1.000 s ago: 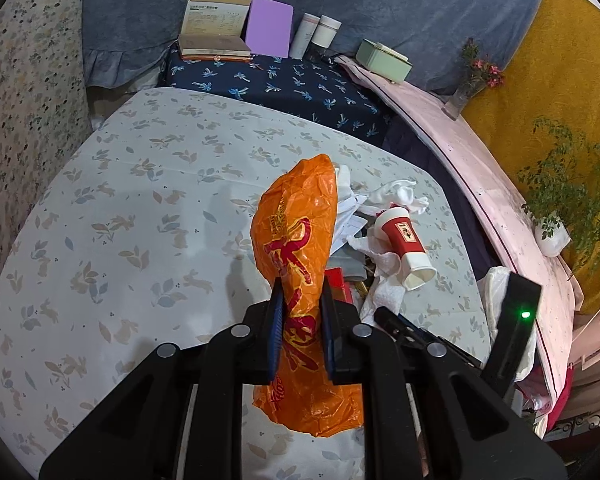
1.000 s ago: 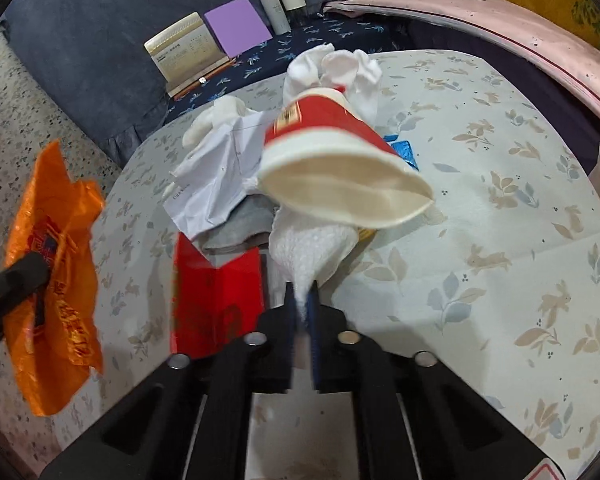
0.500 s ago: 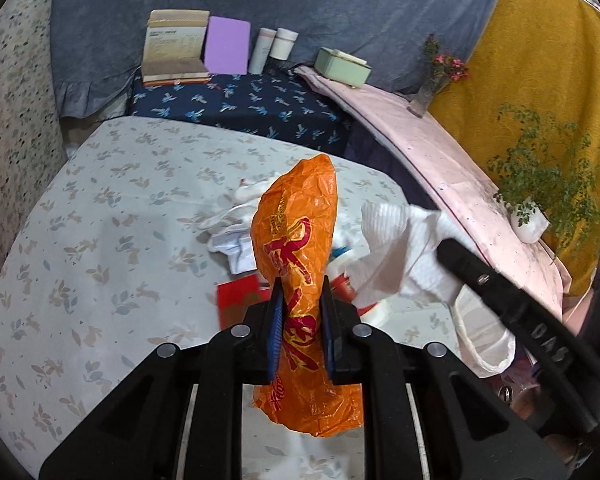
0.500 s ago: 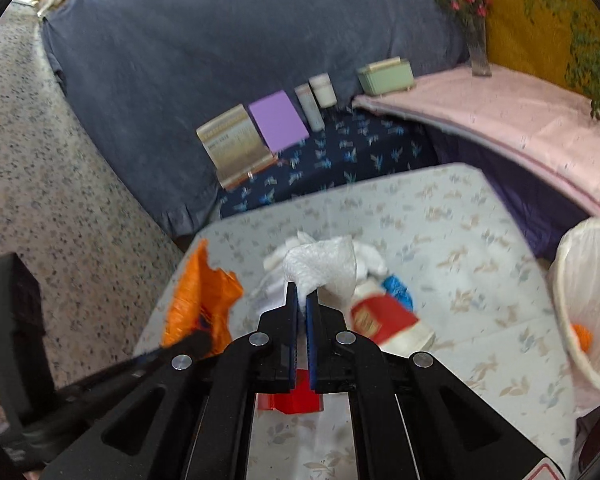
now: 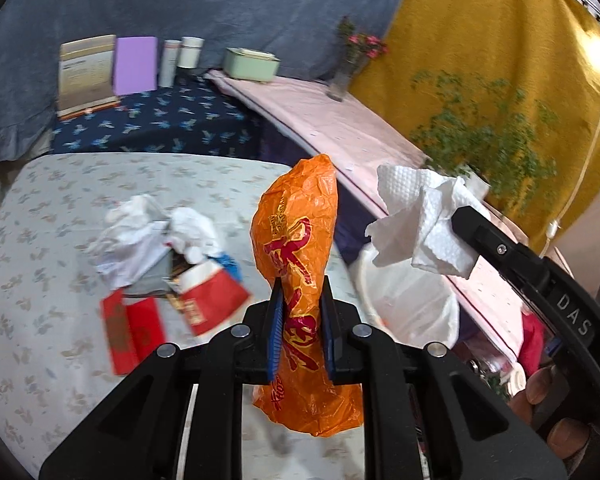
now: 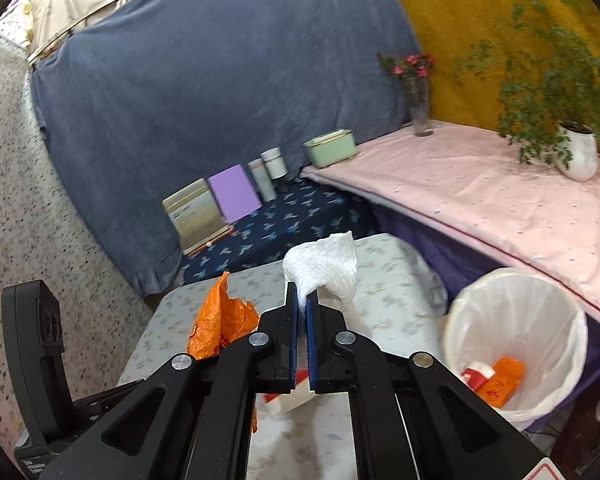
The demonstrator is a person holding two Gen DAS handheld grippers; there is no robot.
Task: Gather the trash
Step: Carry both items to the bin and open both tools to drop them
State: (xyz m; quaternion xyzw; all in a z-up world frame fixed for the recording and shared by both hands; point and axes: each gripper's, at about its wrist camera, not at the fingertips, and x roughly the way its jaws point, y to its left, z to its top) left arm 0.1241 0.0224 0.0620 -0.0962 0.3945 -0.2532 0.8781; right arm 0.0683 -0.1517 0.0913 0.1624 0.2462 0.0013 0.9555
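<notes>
Left gripper (image 5: 300, 320) clamps the orange bag (image 5: 296, 240); right gripper (image 6: 302, 312) pinches a tissue (image 6: 324, 268), both above the table (image 6: 384, 312). Bin (image 6: 556, 308) stands beside the table's edge, probably just below it. Centre each item over the bin's mouth before letting go.

The letters "DAS" stand in white on the black arm of the right tongs (image 5: 466, 224), seen from the left wrist view. The orange bag (image 5: 300, 264) carries red and yellow print (large brush-like characters, too crumpled to read). The red cup (image 5: 214, 300) and the red packet (image 5: 132, 330) bear marks too blurred to make out. The cream box (image 6: 194, 210) shows lines of small print, unreadable
</notes>
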